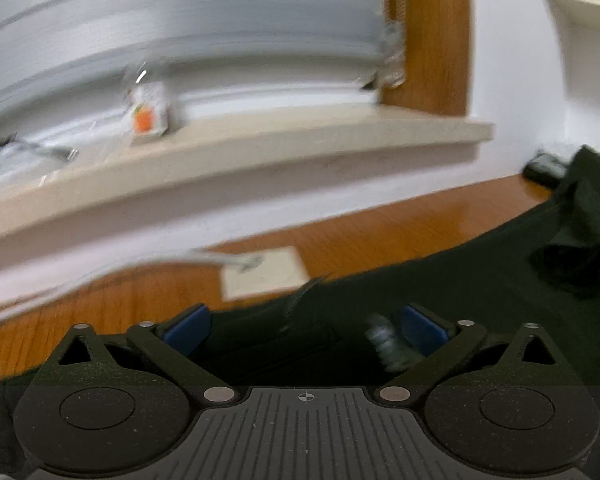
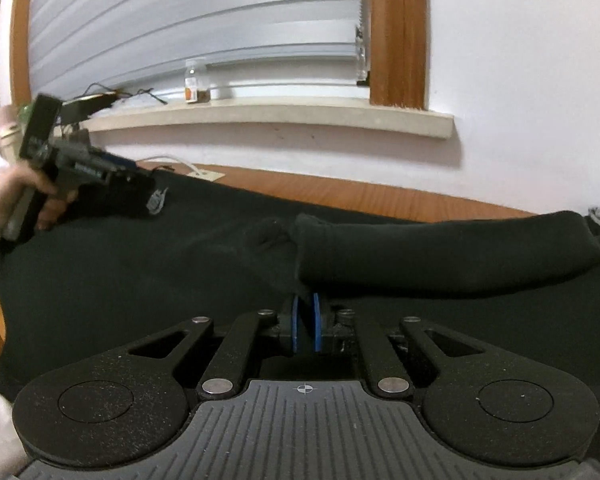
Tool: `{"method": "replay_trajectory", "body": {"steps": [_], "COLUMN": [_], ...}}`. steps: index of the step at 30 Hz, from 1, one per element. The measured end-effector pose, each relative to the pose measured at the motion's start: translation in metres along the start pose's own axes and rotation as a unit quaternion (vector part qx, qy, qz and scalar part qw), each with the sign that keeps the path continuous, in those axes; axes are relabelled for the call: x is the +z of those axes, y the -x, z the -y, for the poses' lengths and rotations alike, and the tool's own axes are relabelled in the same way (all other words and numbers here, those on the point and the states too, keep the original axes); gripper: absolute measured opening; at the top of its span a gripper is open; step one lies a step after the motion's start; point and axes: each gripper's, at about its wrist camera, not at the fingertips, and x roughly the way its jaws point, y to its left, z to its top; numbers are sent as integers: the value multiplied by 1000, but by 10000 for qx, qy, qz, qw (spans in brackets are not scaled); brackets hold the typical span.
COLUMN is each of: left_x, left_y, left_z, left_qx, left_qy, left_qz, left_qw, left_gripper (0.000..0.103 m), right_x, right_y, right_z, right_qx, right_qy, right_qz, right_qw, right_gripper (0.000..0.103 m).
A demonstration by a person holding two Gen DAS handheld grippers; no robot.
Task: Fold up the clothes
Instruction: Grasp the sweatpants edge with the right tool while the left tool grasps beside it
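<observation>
A black garment (image 2: 180,280) lies spread over the wooden table (image 2: 360,196); one sleeve (image 2: 440,252) lies folded across it at the right. My right gripper (image 2: 306,322) is shut on a fold of the black cloth just below that sleeve. My left gripper (image 1: 304,328) is open, its blue pads (image 1: 188,326) wide apart over the garment's edge (image 1: 420,280), with a grey label (image 1: 388,346) beside the right pad. In the right wrist view the left gripper (image 2: 140,178) is at the garment's far left corner, held by a hand. The left wrist view is blurred.
A stone window sill (image 2: 260,116) runs along the white wall behind the table, with a small bottle (image 2: 194,82) and cables on it. A pale card (image 1: 264,272) and a white cable (image 2: 172,160) lie on the table near the wall.
</observation>
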Motion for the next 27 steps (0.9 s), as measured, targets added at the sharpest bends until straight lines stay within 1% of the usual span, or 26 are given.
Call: {"method": "replay_trajectory", "body": {"steps": [3, 4, 6, 7, 8, 11, 13, 16, 18, 19, 20, 22, 23, 26, 27], "left_x": [18, 23, 35, 42, 47, 55, 55, 52, 51, 51, 51, 53, 56, 75, 84], "left_y": [10, 13, 9, 7, 5, -13, -29, -52, -66, -72, -78, -89, -88, -75, -68], "left_z": [31, 42, 78, 96, 113, 162, 189, 214, 219, 218, 217, 207, 203, 189, 182], "left_qx": [-678, -904, -1358, -1583, -1803, -2286, -2429, -2333, -2208, -2206, -2209, -2362, -2344, -2286, -2381], "left_qy": [-38, -57, -241, -333, -425, -698, -871, -1127, -1246, -1213, -1176, -986, -945, -858, -777], "left_qz": [280, 366, 330, 312, 289, 1, -216, -518, -653, -747, -843, -1016, -947, -696, -674], "left_qw": [9973, 9952, 9899, 9863, 9823, 9710, 9659, 9645, 9651, 9649, 9645, 9613, 9629, 9672, 9658], "left_gripper": [98, 96, 88, 80, 77, 78, 83, 83, 77, 67, 44, 16, 15, 15, 15], "right_x": [-3, -4, -7, -8, -9, -11, -13, -16, -18, -18, -18, -18, -18, -14, -12], "right_y": [-5, -5, -6, -6, -5, -4, -3, -1, 1, 3, 5, 9, 11, 24, 28], "right_z": [1, 1, 0, -1, -1, -3, -2, 0, 1, 2, 3, 3, 4, 4, 2], "right_qx": [-20, -30, -42, -54, -67, -69, -45, -41, -62, -54, -49, -50, -13, 235, 286], "right_qy": [50, 64, 72, 78, 84, 75, 39, -17, 17, 38, 56, 98, 122, 172, 215], "right_qz": [63, 90, 129, 149, 170, 237, 289, 359, 398, 421, 444, 536, 570, 769, 842], "right_qw": [10000, 9999, 9999, 9998, 9998, 9997, 9996, 9993, 9992, 9991, 9990, 9985, 9983, 9966, 9958], "right_gripper": [9, 9, 9, 9, 9, 9, 9, 9, 8, 8, 8, 5, 1, 1, 1]}}
